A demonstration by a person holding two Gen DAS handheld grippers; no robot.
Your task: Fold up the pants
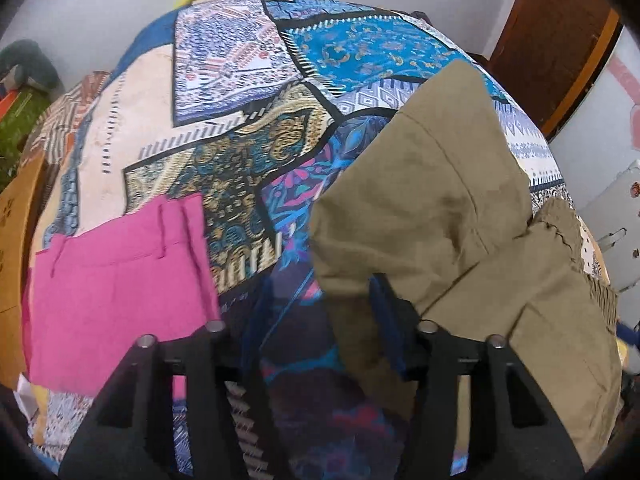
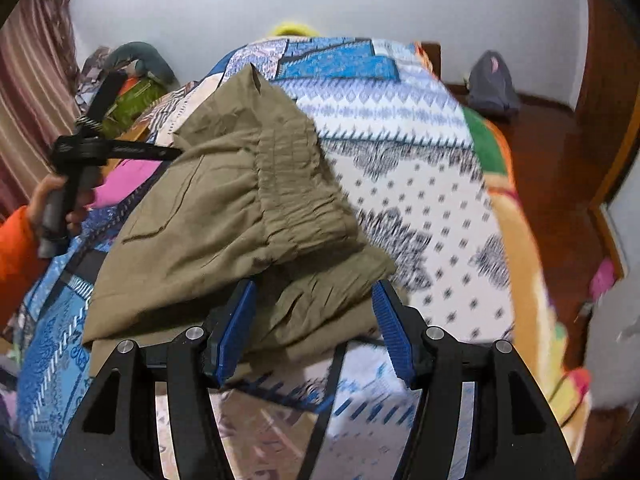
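Khaki pants (image 2: 224,208) lie folded over on the patterned bedsheet (image 2: 420,184), the elastic waistband on top. My right gripper (image 2: 314,320) stands open at their near edge. The lower layer of cloth lies between its blue pads (image 2: 234,320), which do not pinch it. In the left wrist view the same khaki pants (image 1: 452,216) fill the right side. My left gripper (image 1: 326,316) is open beside their left edge, with only the sheet between its blurred fingers. From the right wrist view, a hand (image 2: 52,196) in an orange sleeve holds that left gripper (image 2: 160,154) at the pants' left side.
Folded pink pants (image 1: 116,280) lie on the sheet left of the khaki pair. Bags and clothes (image 2: 132,80) pile up by the curtain at the far left. The bed's right edge (image 2: 532,280) drops to a wooden floor with a grey bag (image 2: 492,84).
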